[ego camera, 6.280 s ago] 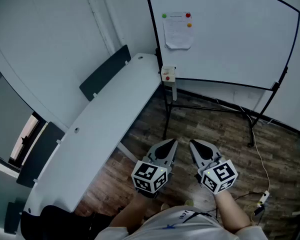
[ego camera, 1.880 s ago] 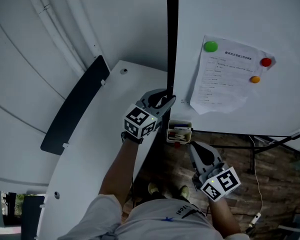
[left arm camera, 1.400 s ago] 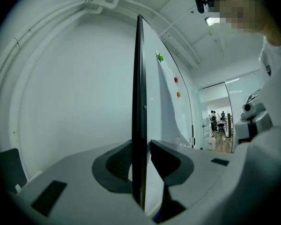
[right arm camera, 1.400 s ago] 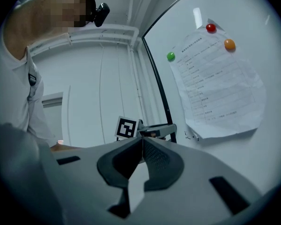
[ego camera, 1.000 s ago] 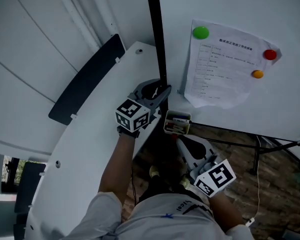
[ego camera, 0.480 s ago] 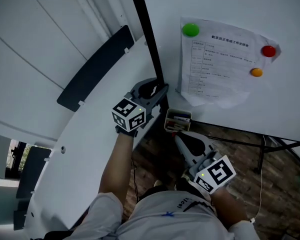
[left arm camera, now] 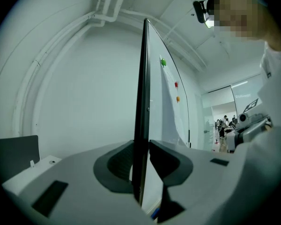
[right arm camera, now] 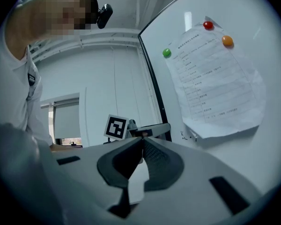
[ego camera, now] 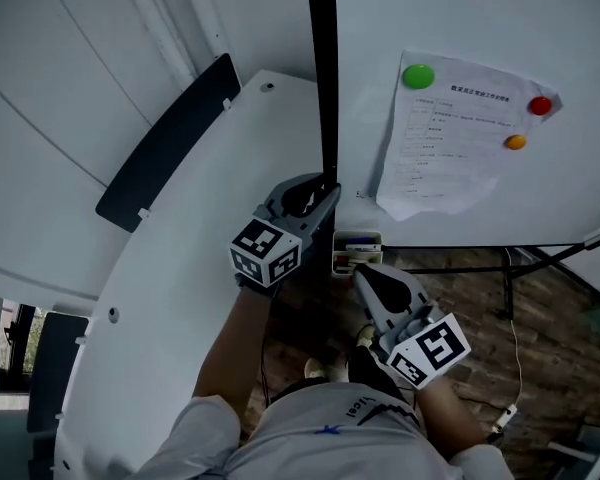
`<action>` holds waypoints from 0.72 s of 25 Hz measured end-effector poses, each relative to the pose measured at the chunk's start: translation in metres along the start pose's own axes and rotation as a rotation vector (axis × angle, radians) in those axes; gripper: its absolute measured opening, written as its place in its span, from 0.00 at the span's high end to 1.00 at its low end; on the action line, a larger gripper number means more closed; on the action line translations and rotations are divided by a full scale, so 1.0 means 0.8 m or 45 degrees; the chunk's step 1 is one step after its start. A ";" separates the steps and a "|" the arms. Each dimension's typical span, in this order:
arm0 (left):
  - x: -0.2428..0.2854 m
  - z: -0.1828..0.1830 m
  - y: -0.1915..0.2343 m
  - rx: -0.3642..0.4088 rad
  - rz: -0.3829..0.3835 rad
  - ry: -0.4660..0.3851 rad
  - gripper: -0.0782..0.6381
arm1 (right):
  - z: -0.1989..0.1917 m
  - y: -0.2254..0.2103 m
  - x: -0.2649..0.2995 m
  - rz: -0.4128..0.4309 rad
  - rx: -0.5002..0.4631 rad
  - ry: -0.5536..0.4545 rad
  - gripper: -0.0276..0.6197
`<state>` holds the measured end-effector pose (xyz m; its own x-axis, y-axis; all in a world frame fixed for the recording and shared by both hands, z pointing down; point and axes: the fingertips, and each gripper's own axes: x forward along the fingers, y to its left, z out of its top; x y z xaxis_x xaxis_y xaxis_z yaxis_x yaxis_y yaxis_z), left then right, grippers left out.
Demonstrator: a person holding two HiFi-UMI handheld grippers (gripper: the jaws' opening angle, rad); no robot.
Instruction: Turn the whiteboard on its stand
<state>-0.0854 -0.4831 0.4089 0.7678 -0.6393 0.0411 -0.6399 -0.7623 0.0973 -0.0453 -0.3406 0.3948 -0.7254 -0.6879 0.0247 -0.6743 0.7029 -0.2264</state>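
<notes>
Whiteboard (ego camera: 480, 28) upright on its stand (ego camera: 507, 283) fills the far side of the scene, its black frame (ego camera: 327, 68) running down right beside the end of the long white table (ego camera: 170, 288). A dark panel (ego camera: 165, 143) sits along that table's far edge. A printed sheet (ego camera: 460, 138) hangs on the board's face, its lower corner curling away. The left gripper (ego camera: 315, 193) points level at the frame. Its jaws have just been closing and now pinch the frame edge between them, a pad on each face. The right gripper (ego camera: 377, 283) waits lower, jaws pressed together on nothing, just under the small marker tray (ego camera: 357, 249) at the board's bottom corner. A green magnet (ego camera: 417, 75), a red magnet (ego camera: 541, 105) and an orange magnet (ego camera: 517, 142) pin the sheet. The hold is a narrow pinch on a thin, smooth edge, so a hard pull could slide the pads off before the board turns. Swinging this edge toward the person may knock it against the table's end or bring the tray onto the right gripper. The pivot is not visible, so it may be locked, and a pull would then likely drag the whole stand across the floor. A jolt could shake the sheet or a magnet loose.
</notes>
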 end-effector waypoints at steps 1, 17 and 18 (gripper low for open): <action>0.001 0.000 0.001 0.004 -0.016 0.002 0.74 | -0.002 0.003 0.003 -0.026 -0.005 -0.001 0.93; 0.013 0.000 0.013 -0.011 -0.218 -0.019 0.75 | -0.010 0.015 0.031 -0.407 -0.051 -0.075 0.93; 0.014 0.000 0.013 -0.011 -0.222 -0.019 0.75 | -0.009 0.014 0.033 -0.411 -0.054 -0.076 0.93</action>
<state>-0.0835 -0.4981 0.4101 0.8667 -0.4988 0.0077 -0.4965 -0.8610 0.1101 -0.0728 -0.3495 0.3998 -0.4650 -0.8848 0.0314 -0.8740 0.4531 -0.1757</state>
